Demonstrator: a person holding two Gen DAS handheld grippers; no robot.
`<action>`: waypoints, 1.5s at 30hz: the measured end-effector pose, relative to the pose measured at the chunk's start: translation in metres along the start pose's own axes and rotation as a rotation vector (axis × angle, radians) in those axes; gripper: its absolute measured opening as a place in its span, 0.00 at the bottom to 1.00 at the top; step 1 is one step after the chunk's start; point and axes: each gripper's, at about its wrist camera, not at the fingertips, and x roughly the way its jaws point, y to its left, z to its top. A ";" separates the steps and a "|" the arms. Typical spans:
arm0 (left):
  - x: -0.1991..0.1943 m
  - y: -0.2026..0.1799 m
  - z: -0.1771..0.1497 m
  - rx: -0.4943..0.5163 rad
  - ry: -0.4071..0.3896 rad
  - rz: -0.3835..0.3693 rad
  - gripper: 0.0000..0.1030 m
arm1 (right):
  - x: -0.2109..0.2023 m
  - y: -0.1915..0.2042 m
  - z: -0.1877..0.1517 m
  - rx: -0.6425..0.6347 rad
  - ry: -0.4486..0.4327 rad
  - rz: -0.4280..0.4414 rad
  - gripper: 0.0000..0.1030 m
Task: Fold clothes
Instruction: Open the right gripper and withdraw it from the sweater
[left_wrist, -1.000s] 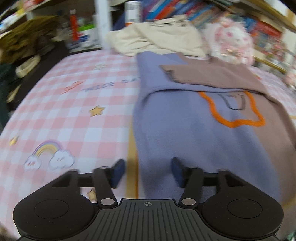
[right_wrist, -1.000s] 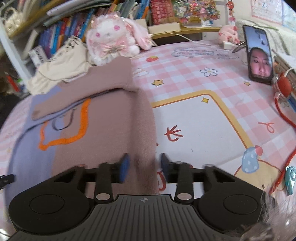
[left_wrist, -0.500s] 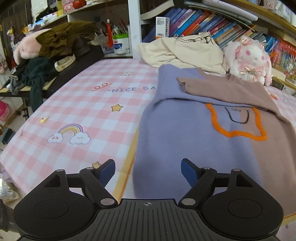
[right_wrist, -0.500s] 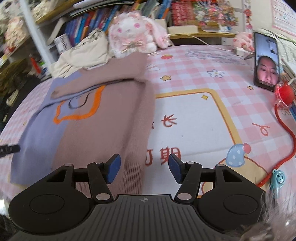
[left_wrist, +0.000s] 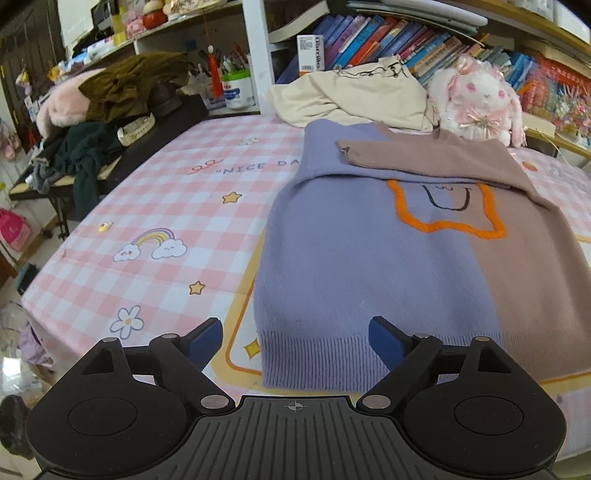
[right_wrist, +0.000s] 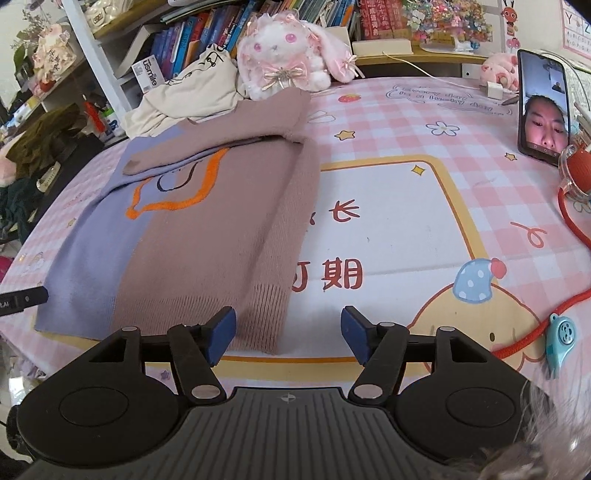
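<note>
A pink checked cloth (left_wrist: 207, 206) carries the half-folded sweater (left_wrist: 369, 258), cream garment (left_wrist: 354, 96) and plush rabbit (left_wrist: 476, 96)

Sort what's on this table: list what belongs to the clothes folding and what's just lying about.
Belongs to the job:
- purple and brown sweater, sleeves folded across its chest
- cream garment heaped behind it, likely next
- left gripper and right gripper, jaws opening, nothing between them

Lying about:
- plush bunny
- phone propped upright
- red cord
- dark clothes pile on the side stand
</note>
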 end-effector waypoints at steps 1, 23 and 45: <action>-0.002 -0.001 -0.001 0.008 -0.003 0.001 0.86 | 0.000 0.000 -0.001 -0.001 -0.001 0.002 0.63; -0.015 0.004 -0.023 0.048 -0.043 -0.073 0.86 | -0.012 0.007 -0.017 0.017 -0.018 -0.015 0.65; -0.011 0.036 -0.026 -0.051 0.014 -0.134 0.93 | -0.021 0.011 -0.018 0.115 -0.018 -0.053 0.67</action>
